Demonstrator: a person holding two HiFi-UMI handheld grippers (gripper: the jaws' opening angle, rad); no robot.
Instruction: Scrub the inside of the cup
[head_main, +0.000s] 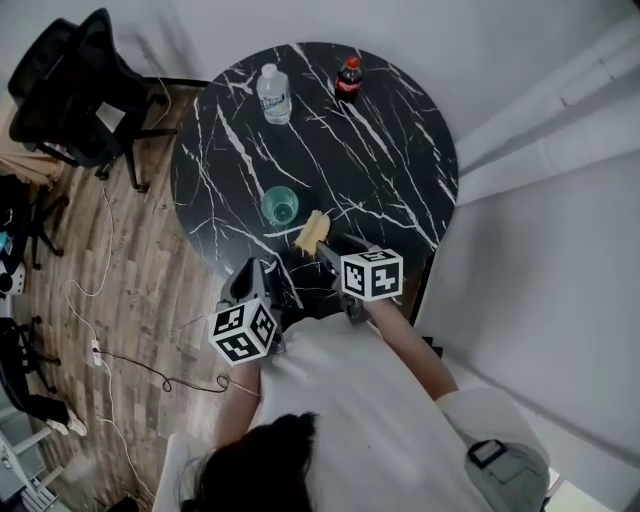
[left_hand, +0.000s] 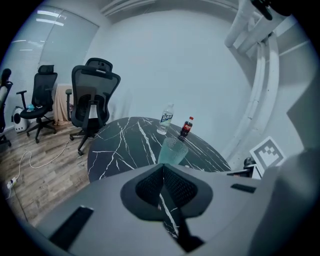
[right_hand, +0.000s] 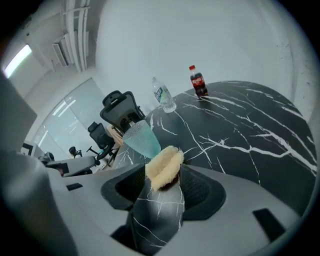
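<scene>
Black marbled table (head_main: 400, 150) carries the green cup (head_main: 280, 206), upright near my edge, with the yellow sponge (head_main: 312, 232) just beside it. My right gripper (right_hand: 165, 172) has its jaws spread wide, the sponge between their tips. My left gripper (left_hand: 162, 167) is closed on nothing, short of the cup. A water bottle (head_main: 273, 94) and a cola bottle (head_main: 348, 78) stand at the far rim.

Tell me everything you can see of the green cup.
The cup is a translucent teal-green tumbler with a dimpled wall, wider at the mouth than at the base. It stands upright, mouth up, apparently empty, on the black marbled table near the person's edge. The yellow sponge lies close beside it, seemingly not touching.
</scene>
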